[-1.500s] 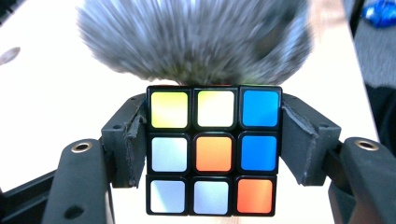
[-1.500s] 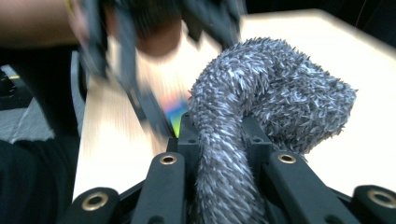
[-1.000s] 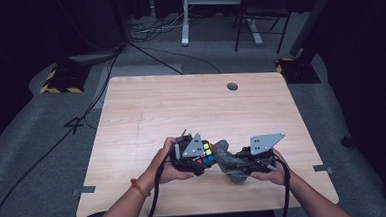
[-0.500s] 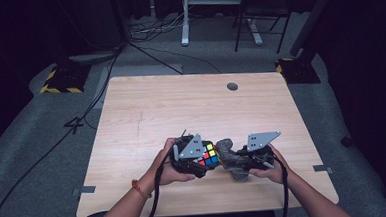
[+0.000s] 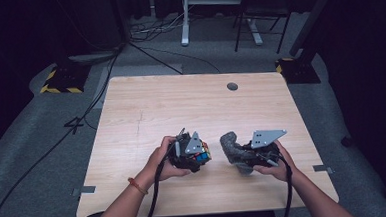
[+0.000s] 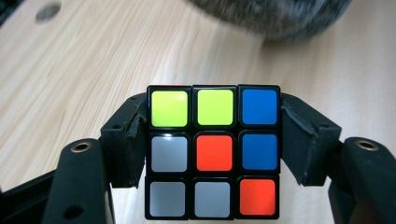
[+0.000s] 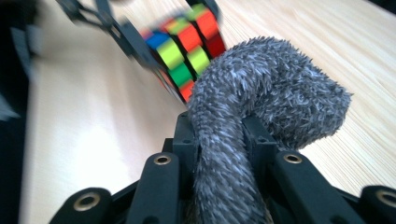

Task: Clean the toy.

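High view: two hands come in from the near edge of the bench (image 5: pixel 146 111). The left tool (image 5: pixel 197 157) holds a cube (image 5: pixel 202 154) just above the wood, near the front edge and a little left of centre. The right tool (image 5: pixel 236 154) grips a grey fuzzy cloth (image 5: pixel 231 145) that bulges up past its tip. Cube and cloth are near each other but apart, with bare wood between them. A round hole (image 5: pixel 232 86) sits near the far edge.

Left tool view: the cube (image 6: pixel 214 151) sits squarely between the jaws, whose pads press on its left and right sides; the jaws are closed onto it. Its facing side shows yellow-green, blue, grey and orange-red tiles. The cloth (image 6: pixel 275 16) is a blurred grey mass at the top, beyond the cube.

Right tool view: the cloth (image 7: pixel 261 112) is pinched between the jaws, which have just been opening a little yet still clasp it; its free end curls over to the right. The cube (image 7: pixel 187 46), blurred, lies just behind the cloth in the left tool
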